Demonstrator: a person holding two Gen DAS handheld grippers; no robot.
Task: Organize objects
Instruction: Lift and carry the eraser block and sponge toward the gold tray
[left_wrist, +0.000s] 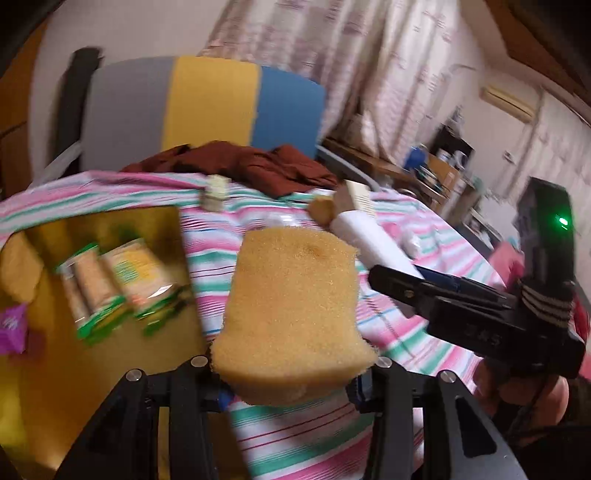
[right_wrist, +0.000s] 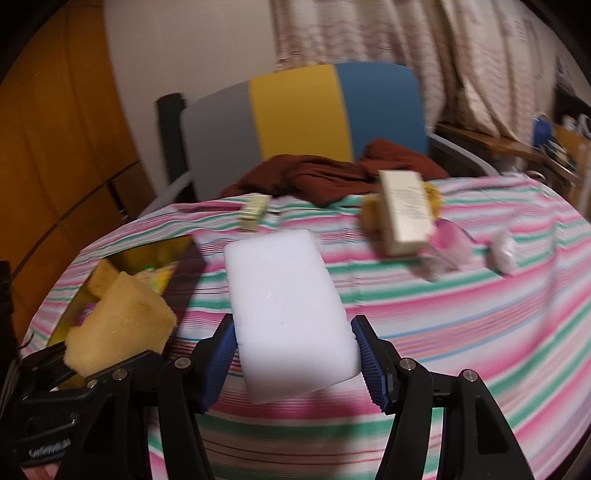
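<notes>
1. My left gripper (left_wrist: 291, 369) is clamped on a yellow sponge (left_wrist: 295, 295), pinched at its near end with most of the body sticking out ahead of the fingers. It hangs in the air above the striped cloth (left_wrist: 314, 435) that covers the tabletop.
2. My right gripper (right_wrist: 295, 363) is squeezing a white foam block (right_wrist: 288, 310) between its blue pads (right_wrist: 221, 354), again by the near end, also clear of the cloth.
3. The gold box (left_wrist: 103, 288) sits at the left edge of the tabletop. It already holds green-wrapped packets (left_wrist: 107, 284) and a purple wrapper (left_wrist: 11, 328), so I judge it to be the destination for both sponges.
4. Both views are blurred, so I would slow down before crossing the box's rim.
5. The sponge reaches the box first. I would bring it over a bare part of the box floor, lower it, and only then let go.
6. Both pieces are soft and held by one end. They may sag or spring on release, so I would set them flat.
7. I would keep the two grippers apart, since they are travelling close side by side.
8. The cream box (right_wrist: 404, 214), a small ribbed block (right_wrist: 253, 212) and pink items (right_wrist: 450, 243) near the far edge remain to be sorted.
</notes>
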